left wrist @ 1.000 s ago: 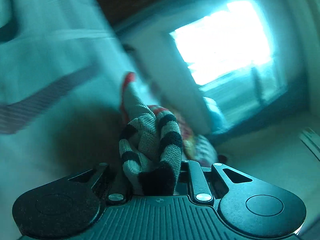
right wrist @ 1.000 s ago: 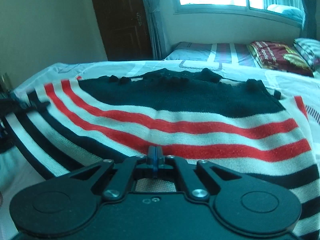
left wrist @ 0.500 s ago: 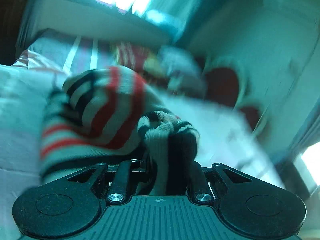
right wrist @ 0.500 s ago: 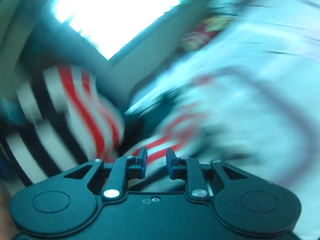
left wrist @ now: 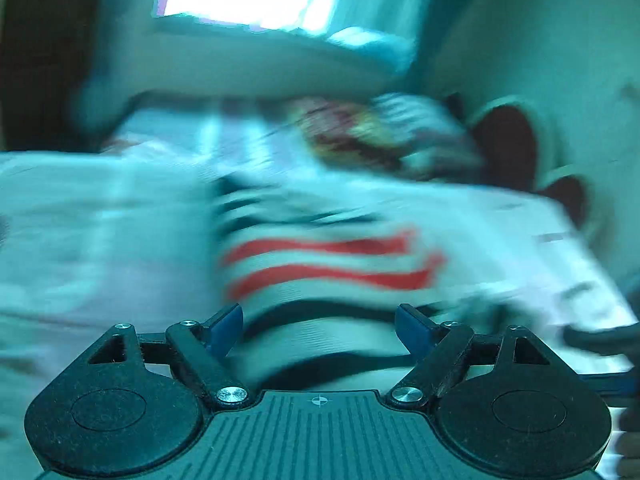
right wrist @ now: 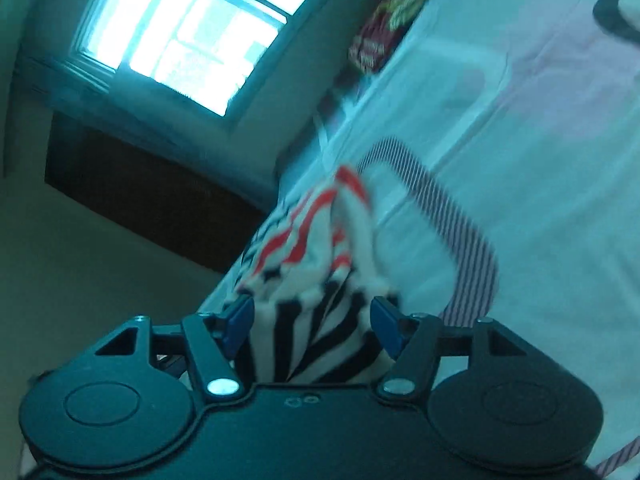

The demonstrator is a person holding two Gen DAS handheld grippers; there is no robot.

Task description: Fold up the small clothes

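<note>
A small knitted garment (left wrist: 320, 264) with red, white and black stripes lies bunched on the white bedsheet (left wrist: 100, 216). In the left wrist view, which is blurred, my left gripper (left wrist: 319, 322) hangs just over its near edge with its jaws opening wide; the blue pads stand clear of the cloth. In the right wrist view, tilted sideways, the same garment (right wrist: 316, 264) bulges up between the blue pads of my right gripper (right wrist: 313, 320). Those jaws are opening too, and the cloth sits loose between them, not pinched.
Pillows (left wrist: 380, 132), one dark red with a pattern, lie at the head of the bed under a bright window (right wrist: 188, 36). A striped band (right wrist: 452, 216) is printed on the sheet. A dark wooden door (right wrist: 132, 188) stands by the wall.
Both grippers were shut on the striped garment and swung it across the bed, rolling as they went. Now both sets of jaws have spread apart and the garment rests on the sheet.
</note>
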